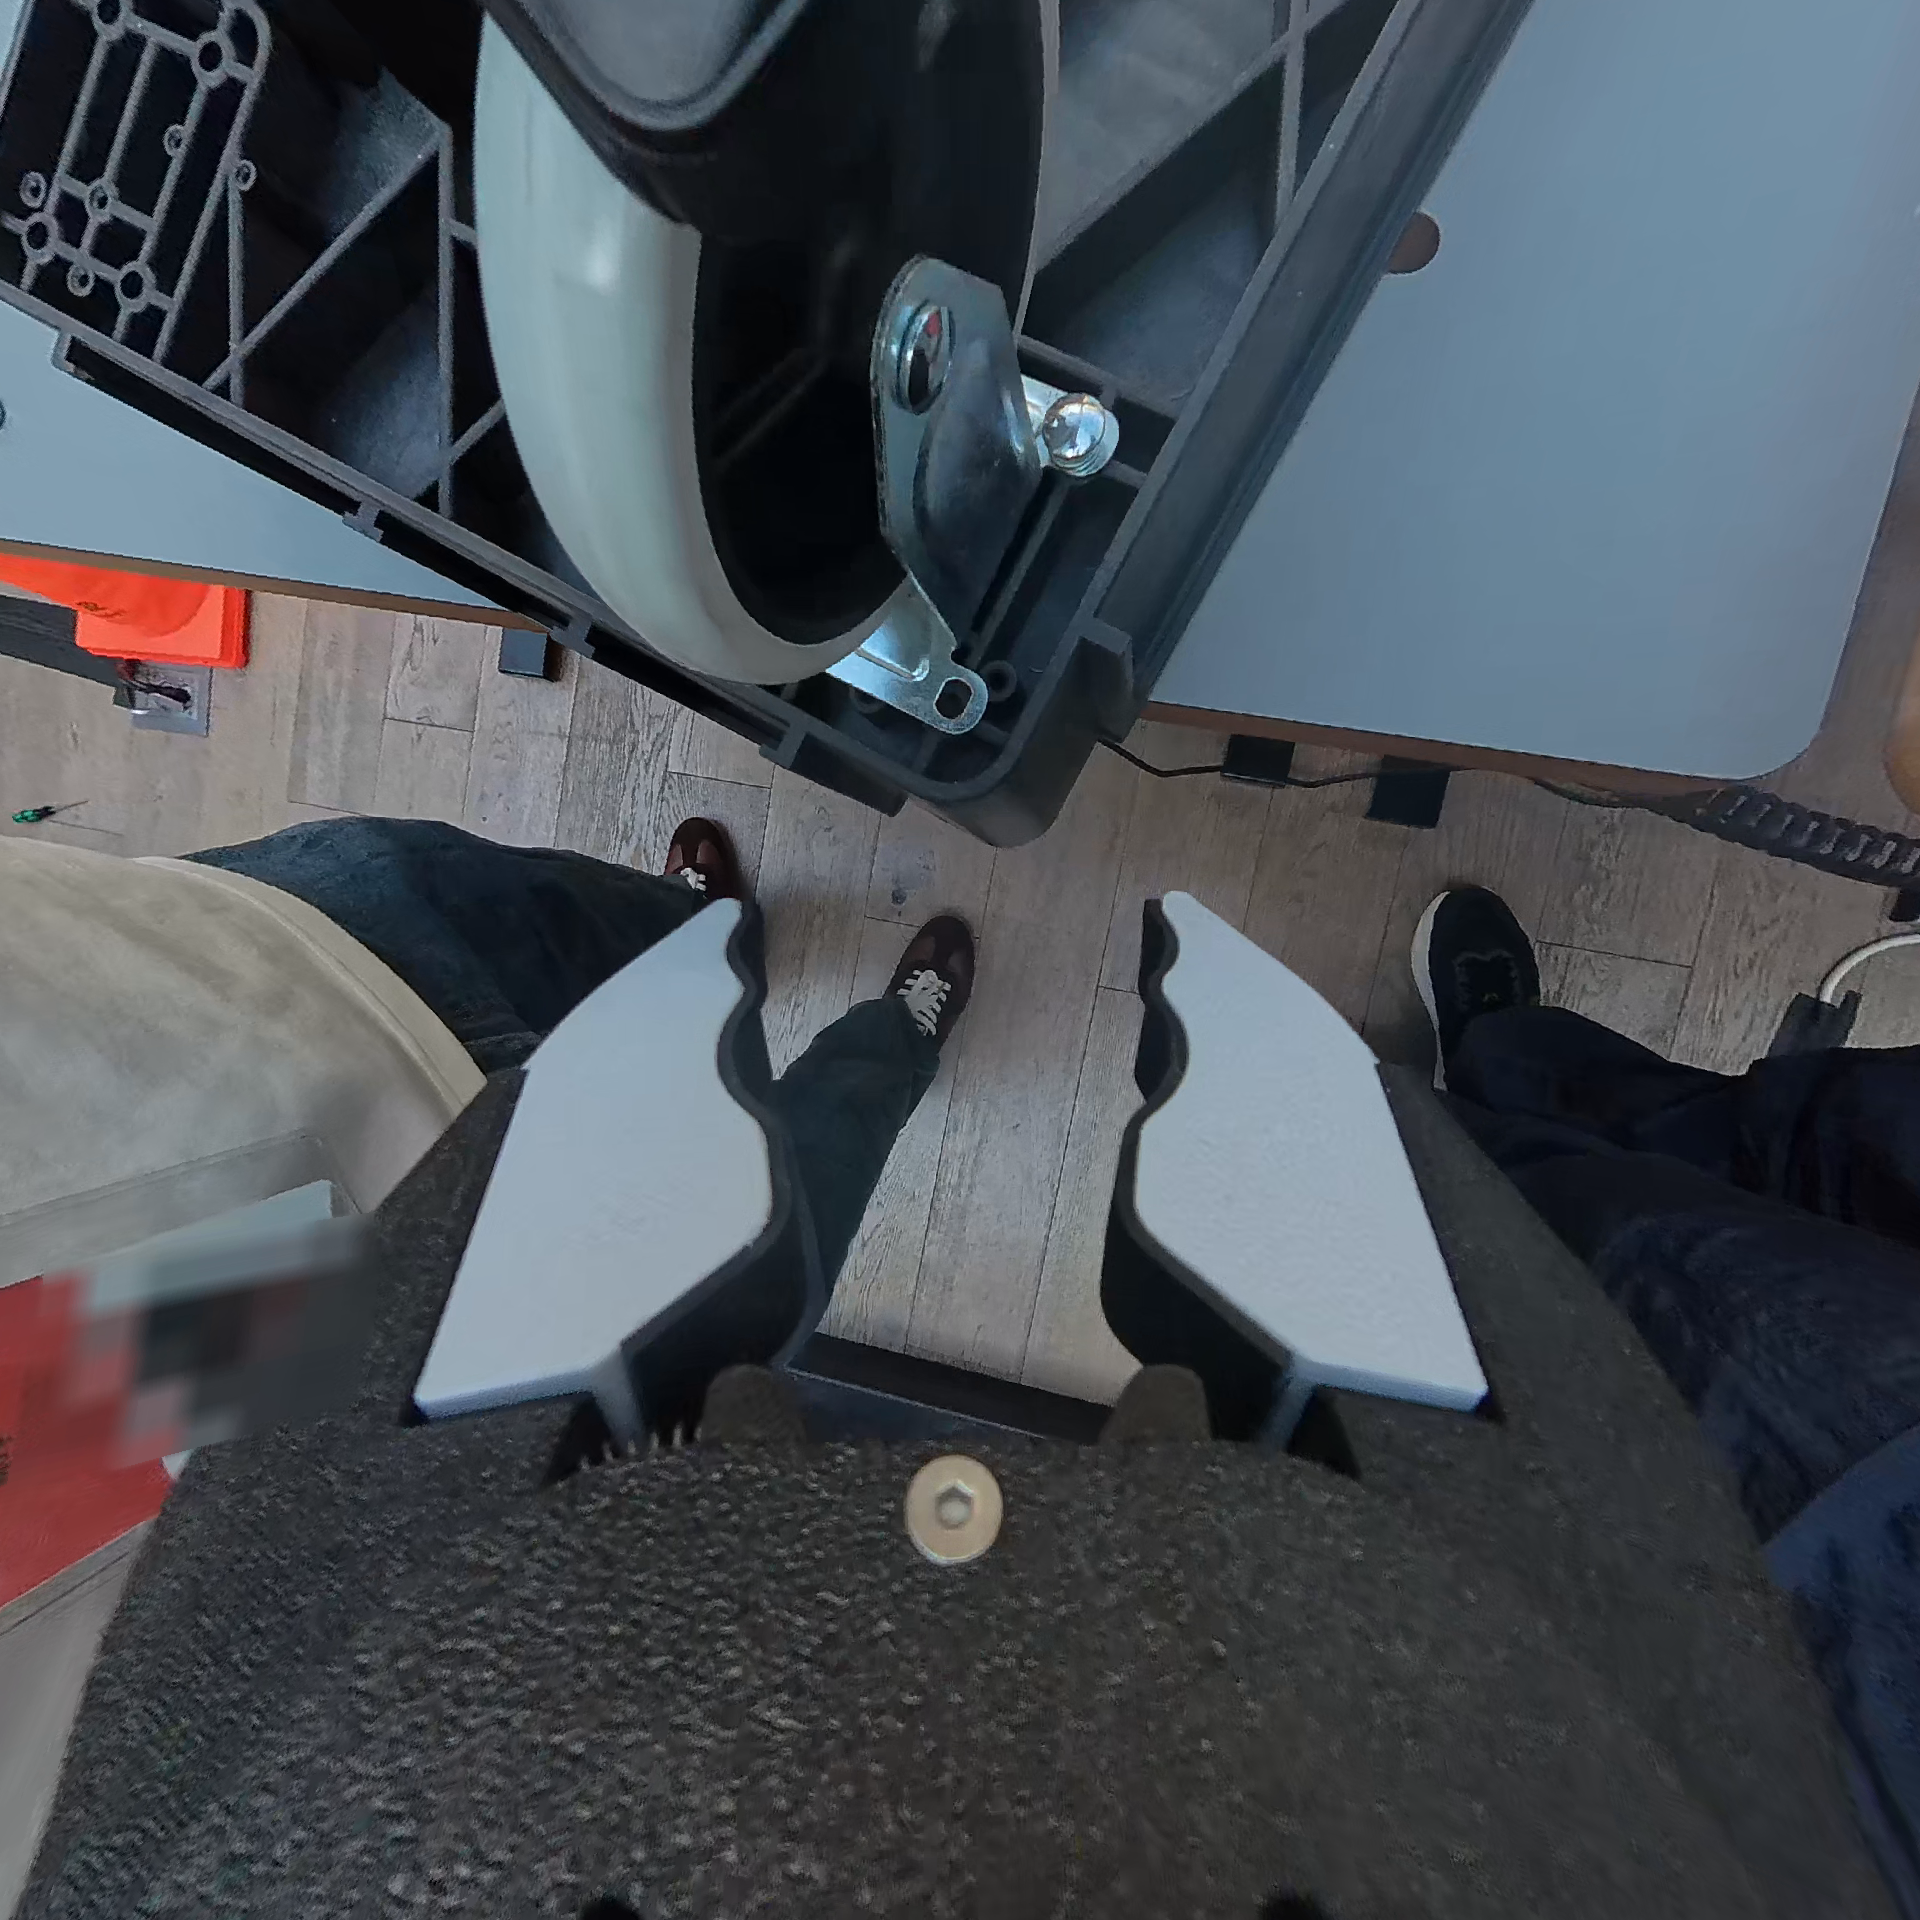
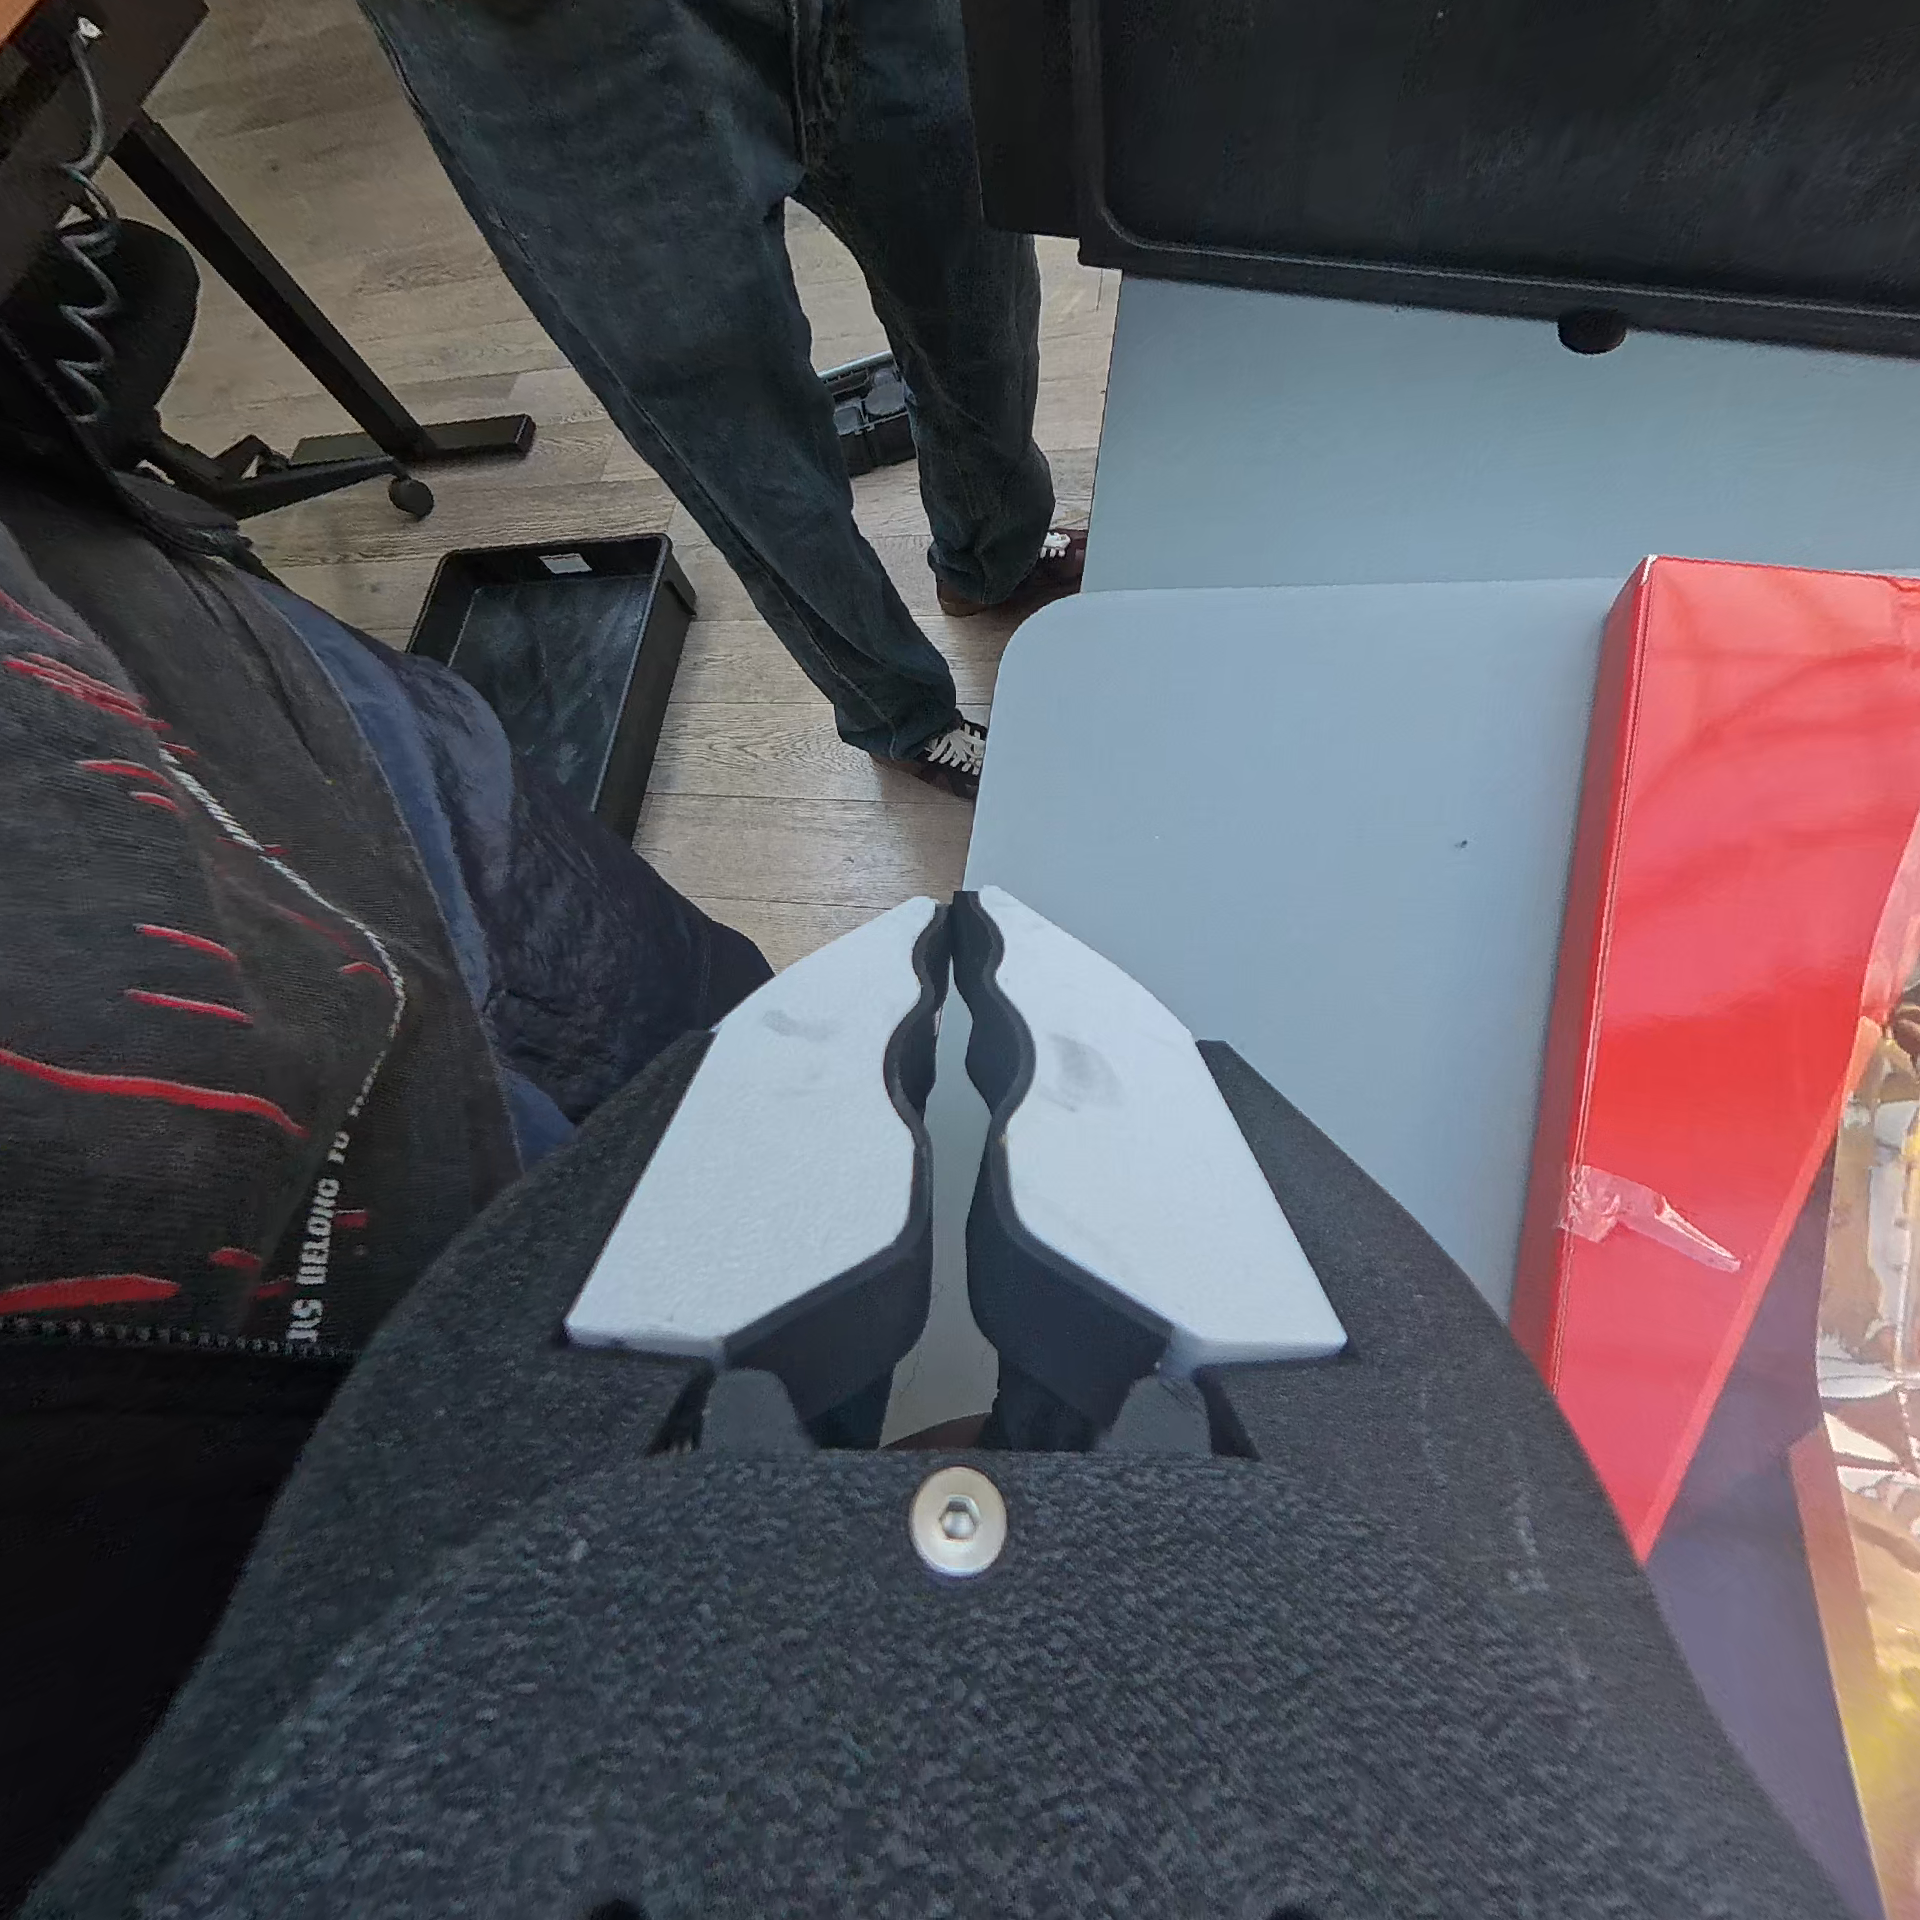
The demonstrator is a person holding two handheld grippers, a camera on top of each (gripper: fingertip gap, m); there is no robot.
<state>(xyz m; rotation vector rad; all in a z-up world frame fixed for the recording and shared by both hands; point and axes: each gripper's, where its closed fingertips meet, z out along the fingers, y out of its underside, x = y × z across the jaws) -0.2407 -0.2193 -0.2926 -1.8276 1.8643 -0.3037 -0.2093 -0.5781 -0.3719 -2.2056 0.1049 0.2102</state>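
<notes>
In the left wrist view my left gripper [image 1: 948, 914] is open and empty, held over the wooden floor in front of a table edge. Just beyond it a black ribbed plastic base [image 1: 1049, 748] lies upside down on the grey table [image 1: 1507, 468], its corner overhanging the edge. A grey caster wheel [image 1: 582, 343] with a metal bracket [image 1: 935, 416] and a bolt [image 1: 1075, 426] stands on it. In the right wrist view my right gripper [image 2: 951, 904] is shut and empty at the rounded corner of the grey table [image 2: 1299, 831]. A red box [image 2: 1745, 935] lies to its right.
A person in dark jeans [image 2: 727, 364] and brown shoes [image 1: 935, 977] stands close by. Another leg with a black shoe [image 1: 1475, 977] is at right. A black tray [image 2: 561, 665] lies on the floor. A black panel [image 2: 1507, 156] rests at the table's far side. About 35 centimeters separates my left fingertips from my right. Between my left fingertips and the grey caster wheel [image 1: 582, 343] there is roughly 8 centimeters.
</notes>
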